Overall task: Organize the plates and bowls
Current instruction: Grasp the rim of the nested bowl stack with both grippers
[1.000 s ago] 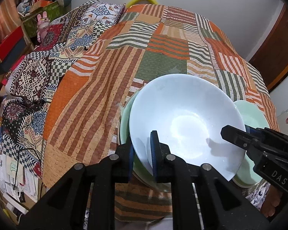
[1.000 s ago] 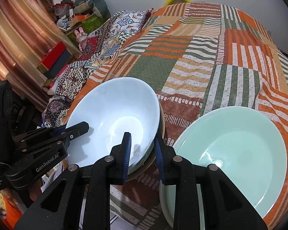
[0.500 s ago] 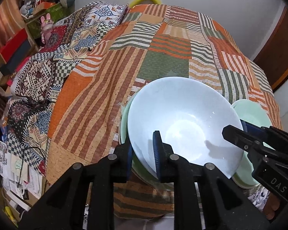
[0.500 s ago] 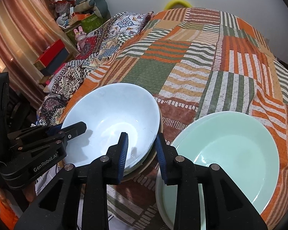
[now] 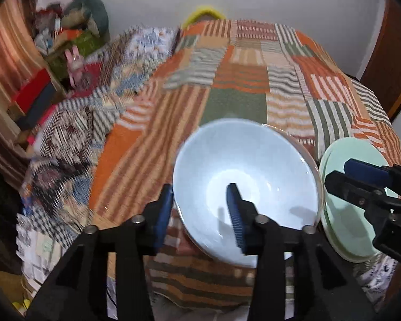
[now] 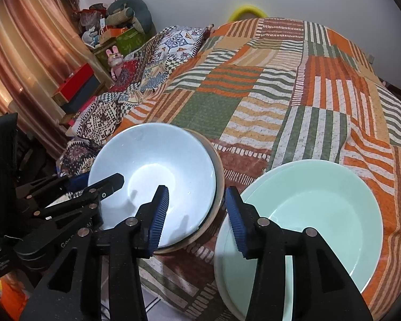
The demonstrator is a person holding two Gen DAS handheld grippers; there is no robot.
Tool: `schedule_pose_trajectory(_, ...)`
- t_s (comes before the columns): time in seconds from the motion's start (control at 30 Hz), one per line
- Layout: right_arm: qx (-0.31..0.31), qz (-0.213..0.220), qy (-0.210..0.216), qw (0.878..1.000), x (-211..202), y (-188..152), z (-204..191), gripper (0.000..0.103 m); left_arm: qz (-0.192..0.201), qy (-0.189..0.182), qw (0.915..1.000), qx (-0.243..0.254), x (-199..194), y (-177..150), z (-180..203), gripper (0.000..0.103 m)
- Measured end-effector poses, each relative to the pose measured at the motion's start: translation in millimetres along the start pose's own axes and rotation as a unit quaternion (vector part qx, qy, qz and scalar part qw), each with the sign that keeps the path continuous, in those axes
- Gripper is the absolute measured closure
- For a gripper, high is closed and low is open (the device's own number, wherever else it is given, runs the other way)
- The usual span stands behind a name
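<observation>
A pale blue bowl (image 5: 244, 184) is seen near the front edge of a bed, on a patchwork bedspread (image 5: 238, 101) of orange, green and striped squares. It is nested on top of other dishes, of which only a thin rim is visible along its right side in the right wrist view; how many lie beneath cannot be told. Just to its right, mint green plates (image 6: 315, 214) are stacked, at least two rims being visible, also at the front edge of the bed.

The left gripper (image 5: 200, 208) is placed astride the bowl's near left rim, one blue-padded finger outside the wall and the other over the bowl's inside. Its jaws have just been opening and are parted; a gap is seen between the pads and the wall, so the rim is between them but is not pressed.

The right gripper (image 6: 197, 211) is held over the gap between the bowl and the plates. Its left finger is seen over the bowl's inside, near the right rim, and its right finger over the near left rim of the green plates. Its jaws have also just been opening, and nothing is clamped by them.

Beyond the bedspread, a patterned quilt (image 6: 147, 64), a pink toy rabbit (image 6: 114, 60) and a striped curtain (image 6: 26, 53) are seen.
</observation>
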State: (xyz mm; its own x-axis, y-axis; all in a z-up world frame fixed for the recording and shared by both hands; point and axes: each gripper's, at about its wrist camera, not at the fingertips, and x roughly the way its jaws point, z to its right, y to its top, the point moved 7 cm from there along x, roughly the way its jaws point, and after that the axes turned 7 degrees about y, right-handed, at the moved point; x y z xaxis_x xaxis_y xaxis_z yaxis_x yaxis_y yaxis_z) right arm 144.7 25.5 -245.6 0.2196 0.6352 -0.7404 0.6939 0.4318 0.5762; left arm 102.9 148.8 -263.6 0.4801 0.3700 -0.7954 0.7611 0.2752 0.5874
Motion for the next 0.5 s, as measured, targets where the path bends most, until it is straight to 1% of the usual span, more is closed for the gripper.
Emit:
schedule_pose_trajectory(0.07,0.002,-0.001,0.002,1.000,0,0,1,0.061,0.016,-0.005,0.9998,0.005,-7,4,2,0.052)
schedule_pose_trajectory(0.17,0.004,-0.004,0.003,1.000,1,0,2,0.061,0.025,-0.009,0.9996,0.008,-12,8,3,0.051)
schedule_pose_trajectory(0.37,0.006,-0.006,0.004,1.000,1,-2,2,0.061,0.018,-0.025,0.9994,-0.016,-8,7,-7,0.050)
schedule_pose_trajectory(0.5,0.012,-0.006,0.000,1.000,2,-3,7,0.057,0.004,-0.036,0.9986,-0.040,1,1,-20,0.049)
